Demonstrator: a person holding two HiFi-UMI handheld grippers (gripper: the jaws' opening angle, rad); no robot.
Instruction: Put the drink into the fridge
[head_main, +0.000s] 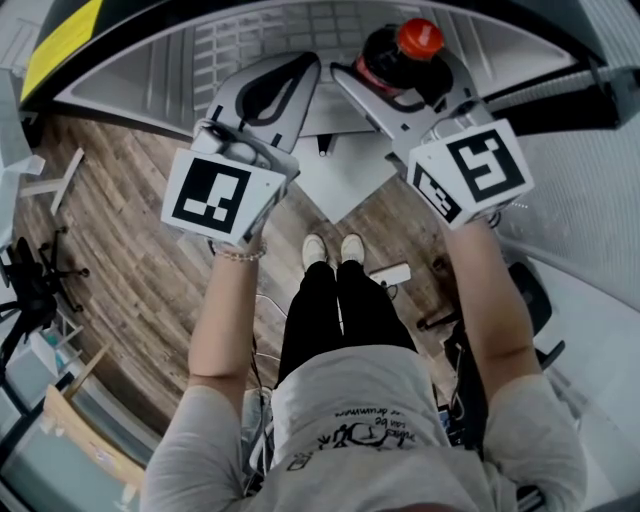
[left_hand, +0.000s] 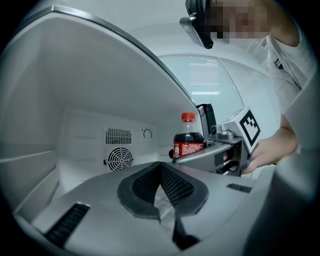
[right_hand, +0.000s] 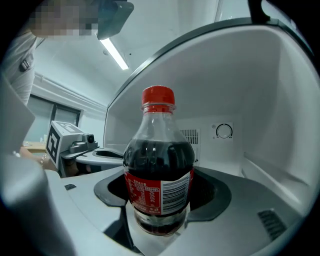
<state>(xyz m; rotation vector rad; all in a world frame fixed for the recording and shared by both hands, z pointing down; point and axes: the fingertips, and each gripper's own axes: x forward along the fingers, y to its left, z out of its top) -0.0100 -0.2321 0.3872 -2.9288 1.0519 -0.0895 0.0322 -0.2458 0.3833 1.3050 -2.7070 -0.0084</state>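
The open fridge (right_hand: 260, 90) is filling the far side of both gripper views, with its white back wall, a vent and a dial. In the head view it is lying at 12 o'clock from the person's shoes.

The drink (right_hand: 159, 170), a plastic bottle of dark soda, is standing upright at the mouth of the fridge. It is being carried and is not yet resting on a shelf. It is looking almost full, so I am judging it as rather heavy for its size. It is firm but a little yielding when squeezed, smooth and round, so it may turn or slip, and it is hardly fragile. The labelled lower body, below the shoulder, is seeming the best place to hold it.

The right gripper (right_hand: 162, 192) is holding it exactly there. Its jaws are standing wide, with one dark pad pressing at 9 o'clock and the other at 3 o'clock of the bottle.

The left gripper (left_hand: 161, 185) is carrying nothing, and its jaws are meeting at the tips. From it, the bottle is showing at 1 o'clock.

The red cap (right_hand: 158, 97) is sitting closed on top.
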